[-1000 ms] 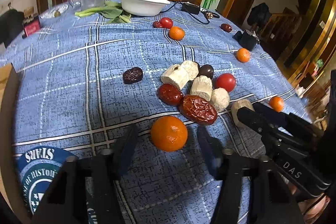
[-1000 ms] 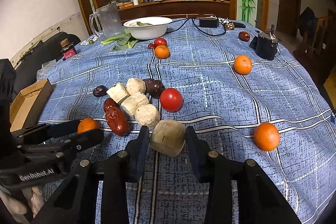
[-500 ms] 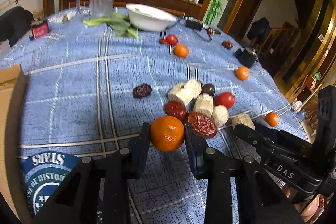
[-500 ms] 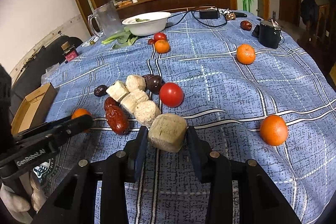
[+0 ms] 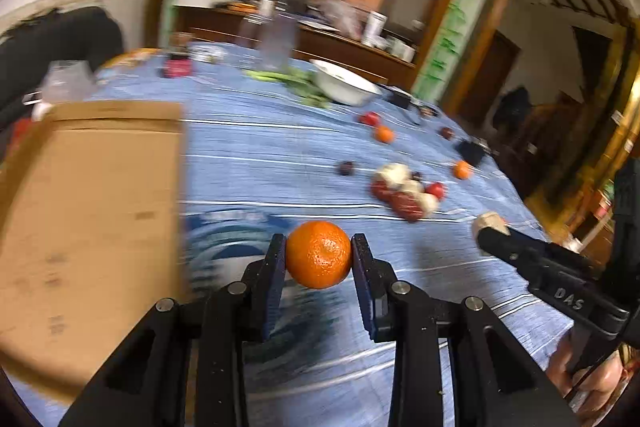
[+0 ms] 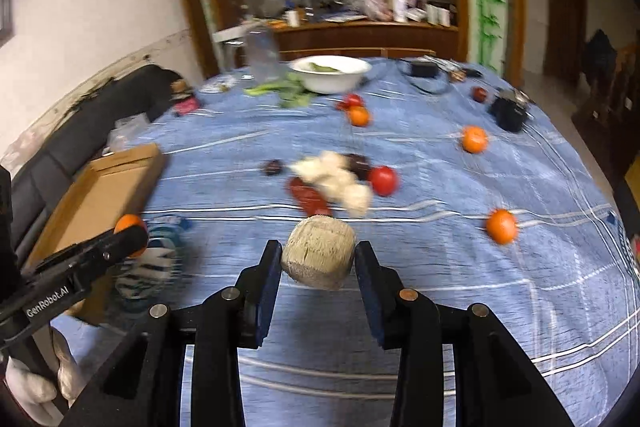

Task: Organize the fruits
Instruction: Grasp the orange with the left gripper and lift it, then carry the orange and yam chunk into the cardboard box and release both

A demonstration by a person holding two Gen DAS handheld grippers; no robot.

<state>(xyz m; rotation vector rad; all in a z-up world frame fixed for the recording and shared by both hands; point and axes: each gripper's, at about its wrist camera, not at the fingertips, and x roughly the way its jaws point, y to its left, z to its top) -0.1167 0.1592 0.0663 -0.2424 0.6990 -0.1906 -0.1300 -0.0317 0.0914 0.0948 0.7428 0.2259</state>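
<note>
My left gripper [image 5: 319, 255] is shut on an orange tangerine [image 5: 319, 254] and holds it above the blue tablecloth, right of a flat cardboard box [image 5: 88, 211]. My right gripper [image 6: 319, 259] is shut on a beige fibrous chunk [image 6: 319, 254], also lifted off the table. A pile of white chunks, red dates and a tomato [image 6: 384, 179] lies mid-table [image 6: 332, 183]. Loose tangerines [image 6: 501, 225] lie to the right. The left gripper with its tangerine shows at the left of the right wrist view [image 6: 130, 225]. The view is motion-blurred.
A white bowl [image 6: 331, 73] with greens, a glass jug [image 6: 262, 55], a black pouch [image 6: 508, 113] and cables sit at the far side. A round printed mat [image 5: 236, 239] lies under the left gripper. The table edge [image 6: 612, 211] curves on the right.
Both grippers have lifted their loads and swung left and up, toward the cardboard box. The left gripper closed on the tangerine a second ago; the right kept its chunk throughout.
</note>
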